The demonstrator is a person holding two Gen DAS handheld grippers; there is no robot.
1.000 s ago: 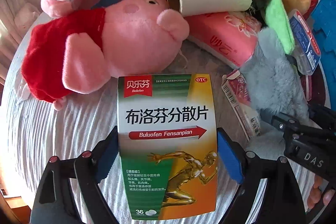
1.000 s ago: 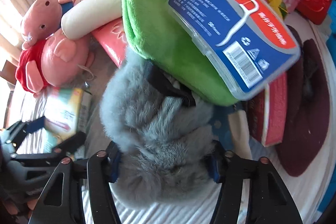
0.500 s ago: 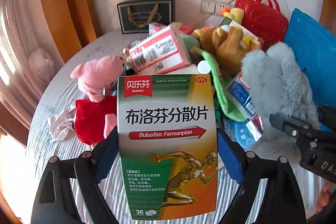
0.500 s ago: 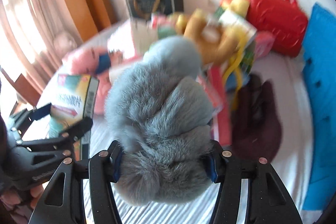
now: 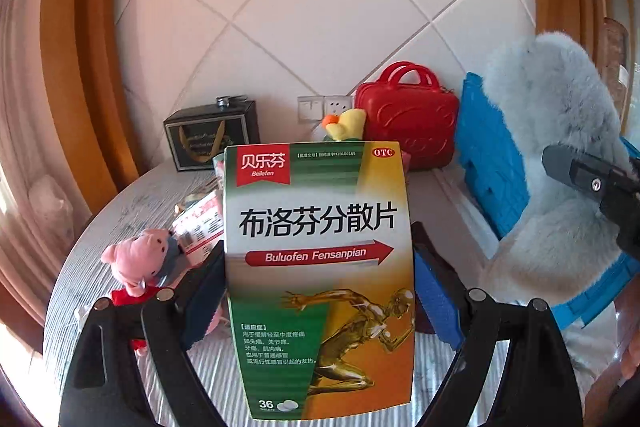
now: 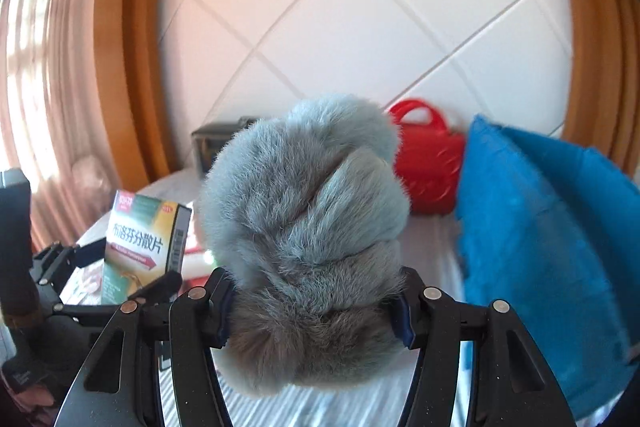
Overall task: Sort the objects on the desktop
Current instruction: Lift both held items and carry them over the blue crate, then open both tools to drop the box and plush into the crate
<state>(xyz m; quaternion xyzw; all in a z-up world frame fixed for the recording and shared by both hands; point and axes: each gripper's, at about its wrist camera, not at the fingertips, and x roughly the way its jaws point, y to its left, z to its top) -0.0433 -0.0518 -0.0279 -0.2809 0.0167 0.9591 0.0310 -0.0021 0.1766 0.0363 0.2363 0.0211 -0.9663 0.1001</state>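
Observation:
My left gripper (image 5: 318, 291) is shut on a green, white and orange medicine box (image 5: 318, 267), held upright above the table with its printed face toward the camera. My right gripper (image 6: 314, 301) is shut on a grey furry plush item (image 6: 308, 219), its blue pads pressed into the fur on both sides. In the left wrist view the grey plush (image 5: 552, 163) hangs at the right with the right gripper's black finger across it. The right wrist view shows the medicine box (image 6: 142, 243) at the left, pinched in the left gripper (image 6: 128, 267).
On the round striped table (image 5: 132, 203) below lie a pink pig plush (image 5: 138, 259), a pink-and-white packet (image 5: 200, 223) and a yellow plush (image 5: 346, 123). A dark gift bag (image 5: 212, 135), a red case (image 5: 408, 119) and a blue cushion (image 5: 488, 163) stand by the wall.
Both grippers have risen well above the pile with the box and the grey plush still gripped. The views now tilt up to the wall, and the pile has dropped low and far.

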